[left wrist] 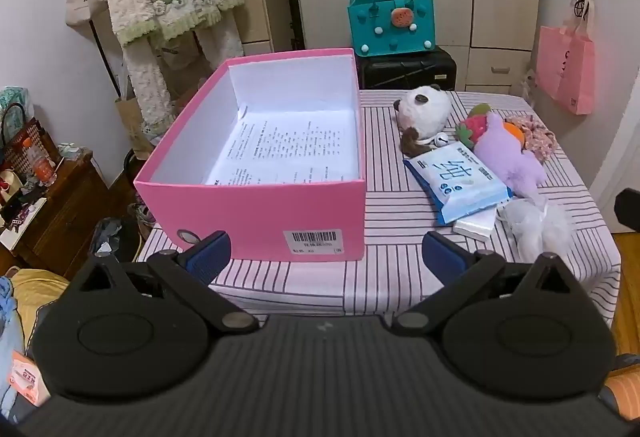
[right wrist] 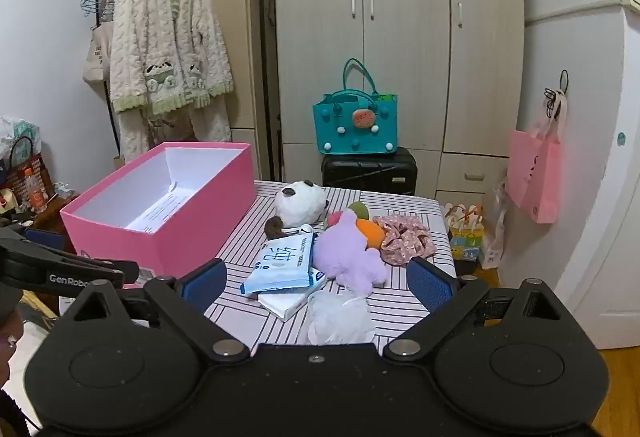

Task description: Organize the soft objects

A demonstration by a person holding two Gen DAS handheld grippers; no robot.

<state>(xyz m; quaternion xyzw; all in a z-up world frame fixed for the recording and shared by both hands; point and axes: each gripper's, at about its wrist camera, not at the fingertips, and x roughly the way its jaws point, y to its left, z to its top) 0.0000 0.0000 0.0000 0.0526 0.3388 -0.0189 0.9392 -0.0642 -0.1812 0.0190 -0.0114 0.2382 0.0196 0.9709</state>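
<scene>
Waiting just right of the box (left wrist: 256, 205), the toys (right wrist: 348, 257) are heaped for packing; both grippers, left (left wrist: 326, 253) and right (right wrist: 316, 281), are held apart, empty.

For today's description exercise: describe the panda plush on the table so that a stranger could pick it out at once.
Start at the big pink box on the striped tablecloth. Just beside its far corner lies the panda plush, at the back of the heap of soft things. It is the only white, round toy with black patches; its neighbours are purple, orange or floral.
</scene>
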